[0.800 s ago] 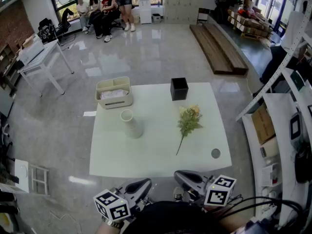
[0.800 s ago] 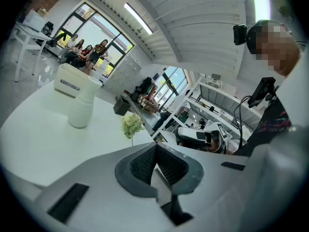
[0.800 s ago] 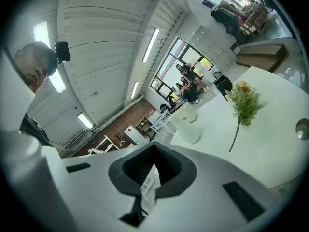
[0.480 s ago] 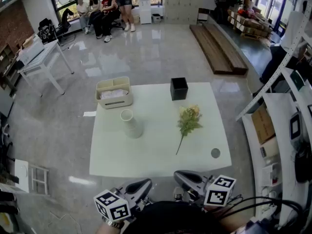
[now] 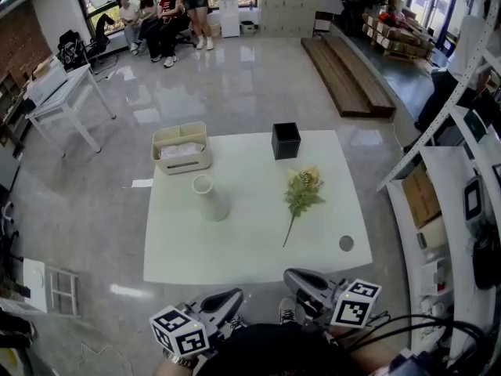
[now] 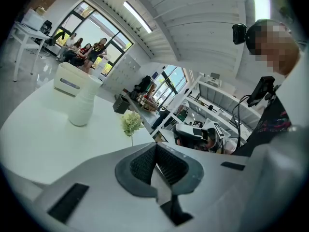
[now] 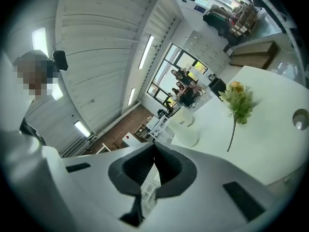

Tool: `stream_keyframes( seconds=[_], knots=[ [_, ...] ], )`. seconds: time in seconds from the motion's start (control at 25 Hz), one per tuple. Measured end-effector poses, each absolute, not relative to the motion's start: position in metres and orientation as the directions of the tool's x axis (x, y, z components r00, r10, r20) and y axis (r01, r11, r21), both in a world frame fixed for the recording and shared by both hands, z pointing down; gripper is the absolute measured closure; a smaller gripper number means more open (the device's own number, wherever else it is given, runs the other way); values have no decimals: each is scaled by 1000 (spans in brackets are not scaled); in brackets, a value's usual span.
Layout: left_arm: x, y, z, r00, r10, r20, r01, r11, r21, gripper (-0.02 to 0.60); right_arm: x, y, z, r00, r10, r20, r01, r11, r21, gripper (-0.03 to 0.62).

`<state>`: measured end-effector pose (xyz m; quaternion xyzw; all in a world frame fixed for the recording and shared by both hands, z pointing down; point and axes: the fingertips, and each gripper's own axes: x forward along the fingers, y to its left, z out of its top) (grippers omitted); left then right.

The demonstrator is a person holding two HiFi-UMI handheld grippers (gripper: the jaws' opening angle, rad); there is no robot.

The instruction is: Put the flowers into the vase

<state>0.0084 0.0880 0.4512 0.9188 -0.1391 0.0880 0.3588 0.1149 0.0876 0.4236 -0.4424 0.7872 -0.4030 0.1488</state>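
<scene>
Two grippers are in view, one per hand. The left gripper (image 5: 228, 299) has its jaws pressed fully together with nothing between them, as the left gripper view shows (image 6: 155, 148). The right gripper (image 5: 296, 277) is likewise closed tight and empty (image 7: 154, 148). Both hang at the near edge of the table (image 5: 235, 261), just off its surface, pointing roughly across it and touching none of the things on it. Each carries one marker cube.

The one white table holds five things. There is a single bunch of flowers (image 5: 302, 193), lying flat on the right half, ahead of the right gripper and well apart from it. Its long axis runs from the near side to the far side with a slight slant. The thin stem end points toward the near edge and a little left, and the pale blossoms and green leaves point toward the far edge. In the right gripper view the flowers (image 7: 239, 103) lie the same way, stem toward the camera.

One white vase (image 5: 210, 198) stands upright on the left half, mouth up, well apart from the flowers. Behind it, at the far left corner, sits one cream basket (image 5: 182, 148). One black box (image 5: 286, 141) stands near the far edge, beyond the blossoms. One small grey disc (image 5: 346, 244) lies near the near right corner.

Far off by the windows there are people (image 5: 160, 10), four as far as I can tell.
</scene>
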Motion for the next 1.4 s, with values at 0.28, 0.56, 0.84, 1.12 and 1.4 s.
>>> stream_keyframes(
  seconds=[0.28, 0.56, 0.84, 1.12, 1.4],
  knots=[
    [-12, 81, 454, 948, -177, 264, -311, -696, 648, 589, 123, 82, 435, -485, -859, 162, -615, 203, -762, 576],
    [-36, 75, 460, 953, -149, 263, -289, -703, 650, 589, 148, 68, 449, -357, -908, 219, -675, 89, -732, 552],
    [-65, 70, 464, 963, -114, 245, -251, -714, 654, 584, 180, 50, 486, -239, -916, 321, -670, -84, -737, 507],
    [-89, 65, 470, 960, -133, 246, -265, -713, 649, 580, 217, 26, 528, -172, -860, 481, -661, -262, -703, 472],
    [-90, 61, 468, 946, -189, 261, -315, -717, 622, 580, 254, -16, 572, -177, -766, 618, -635, -391, -666, 440]
  ],
)
